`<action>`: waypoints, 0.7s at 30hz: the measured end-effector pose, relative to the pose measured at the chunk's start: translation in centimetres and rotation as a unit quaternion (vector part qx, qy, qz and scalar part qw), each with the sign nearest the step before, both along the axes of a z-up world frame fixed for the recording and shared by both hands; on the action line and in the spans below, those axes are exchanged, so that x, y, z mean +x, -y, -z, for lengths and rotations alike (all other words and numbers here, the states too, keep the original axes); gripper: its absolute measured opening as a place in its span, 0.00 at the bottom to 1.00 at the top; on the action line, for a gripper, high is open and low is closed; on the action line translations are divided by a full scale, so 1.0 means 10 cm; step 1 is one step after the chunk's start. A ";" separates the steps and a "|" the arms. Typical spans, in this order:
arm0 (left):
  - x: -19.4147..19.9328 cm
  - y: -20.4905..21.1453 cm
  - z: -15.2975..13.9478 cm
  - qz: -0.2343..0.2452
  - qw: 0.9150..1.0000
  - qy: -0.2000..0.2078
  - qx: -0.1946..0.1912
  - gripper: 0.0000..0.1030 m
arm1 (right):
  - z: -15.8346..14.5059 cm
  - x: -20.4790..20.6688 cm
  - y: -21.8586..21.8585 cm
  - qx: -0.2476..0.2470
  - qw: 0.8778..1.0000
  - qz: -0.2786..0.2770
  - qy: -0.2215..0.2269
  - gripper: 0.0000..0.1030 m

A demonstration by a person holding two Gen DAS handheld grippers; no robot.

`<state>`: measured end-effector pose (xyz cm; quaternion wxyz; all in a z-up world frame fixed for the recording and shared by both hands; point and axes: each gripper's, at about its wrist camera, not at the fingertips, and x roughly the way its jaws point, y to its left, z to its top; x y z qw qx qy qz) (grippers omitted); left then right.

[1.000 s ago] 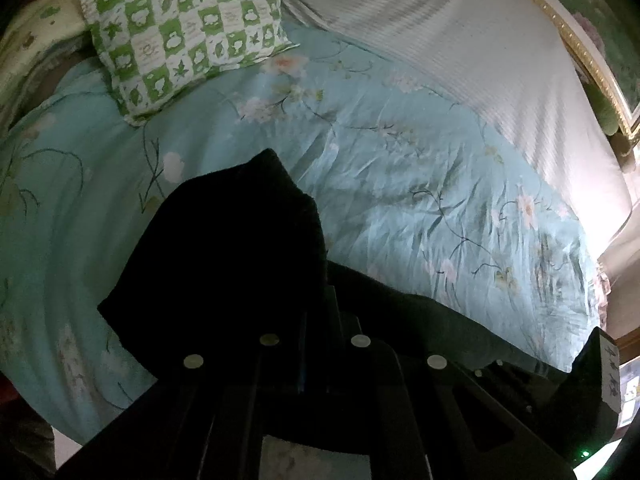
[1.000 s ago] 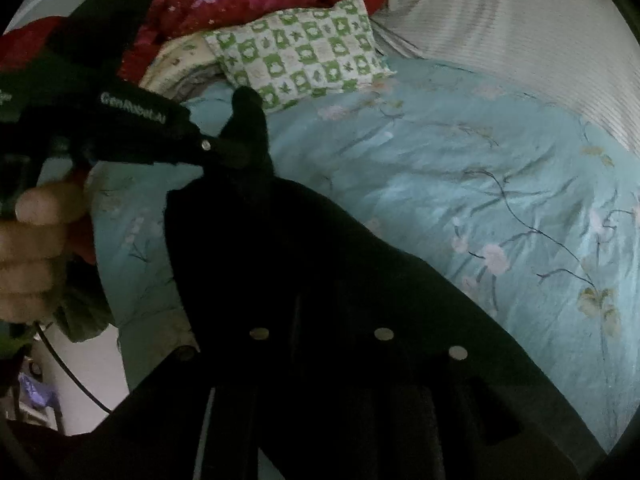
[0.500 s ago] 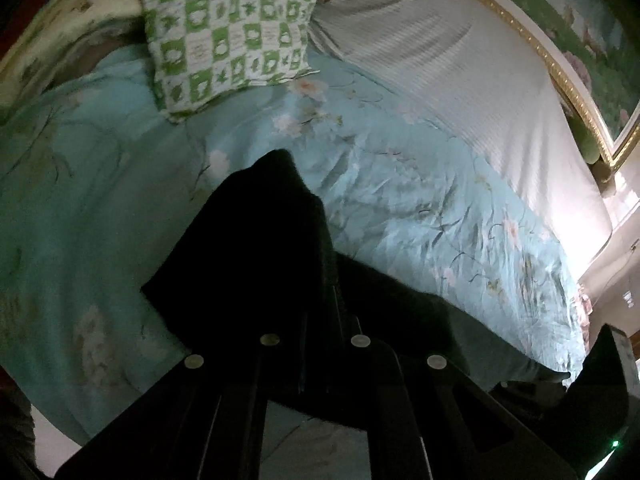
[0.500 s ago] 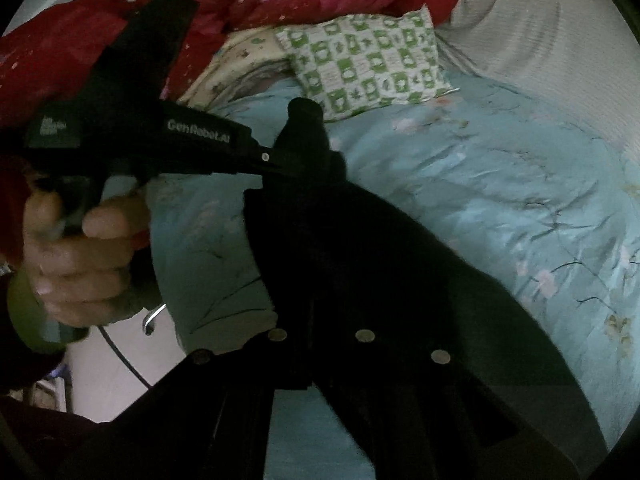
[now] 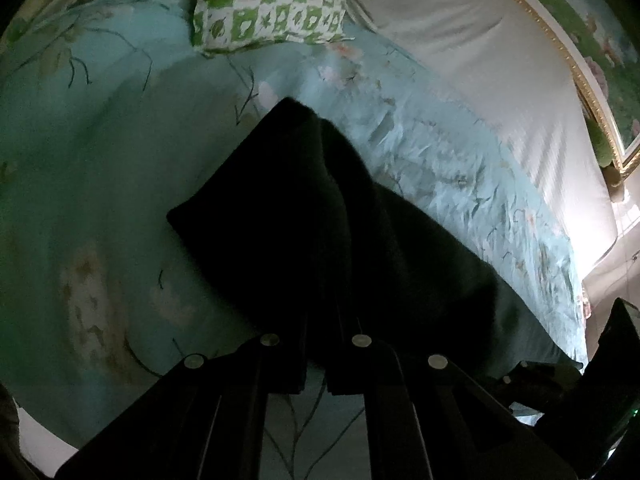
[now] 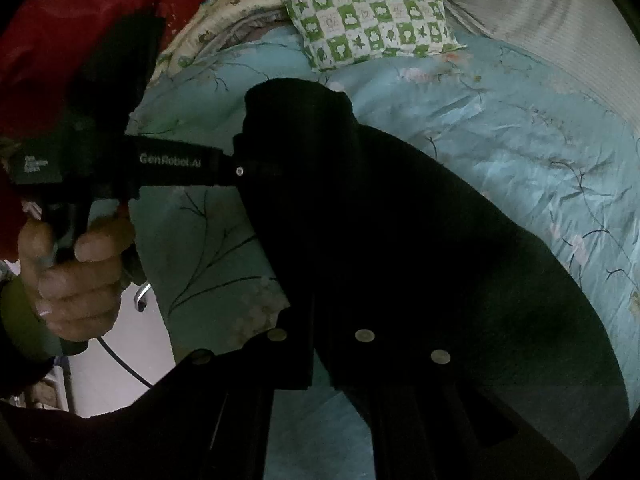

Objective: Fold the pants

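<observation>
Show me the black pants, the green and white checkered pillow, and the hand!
black pants (image 6: 400, 220): right wrist view, middle of the dark cloth.
green and white checkered pillow (image 5: 272, 0): left wrist view, centre of its face.
hand (image 6: 76, 280): right wrist view, curled knuckles.

both grippers carried pants (image 5: 320, 216) nearer pillow (image 5: 272, 0), seemingly lower.

Bedroom, floral bedspread (image 5: 100, 168) (rumpled), checked pillow (image 5: 272, 0)
</observation>
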<state>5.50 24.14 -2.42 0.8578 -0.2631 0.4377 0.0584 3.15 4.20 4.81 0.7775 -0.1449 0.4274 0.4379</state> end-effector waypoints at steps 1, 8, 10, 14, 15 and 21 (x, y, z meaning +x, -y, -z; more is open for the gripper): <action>-0.01 0.00 0.01 0.001 1.000 -0.001 -0.002 0.05 | 0.00 -0.01 0.00 -0.001 1.000 -0.001 0.001 0.05; -0.07 -0.06 0.07 -0.003 1.000 -0.011 -0.014 0.11 | 0.02 -0.01 -0.03 -0.006 1.000 0.000 -0.016 0.07; -0.10 -0.08 0.03 -0.009 1.000 -0.011 -0.014 0.13 | 0.01 0.00 0.00 0.001 1.000 0.003 -0.029 0.10; -0.18 -0.13 -0.06 -0.023 0.999 -0.026 0.008 0.56 | -0.12 -0.02 0.11 0.031 0.999 0.005 -0.041 0.24; -0.20 -0.15 -0.07 -0.030 0.999 -0.028 0.012 0.64 | -0.16 -0.03 0.15 0.038 0.998 0.010 -0.040 0.27; -0.26 -0.32 -0.08 -0.046 0.998 -0.036 -0.025 0.68 | -0.38 0.18 0.63 0.100 0.990 0.079 -0.062 0.44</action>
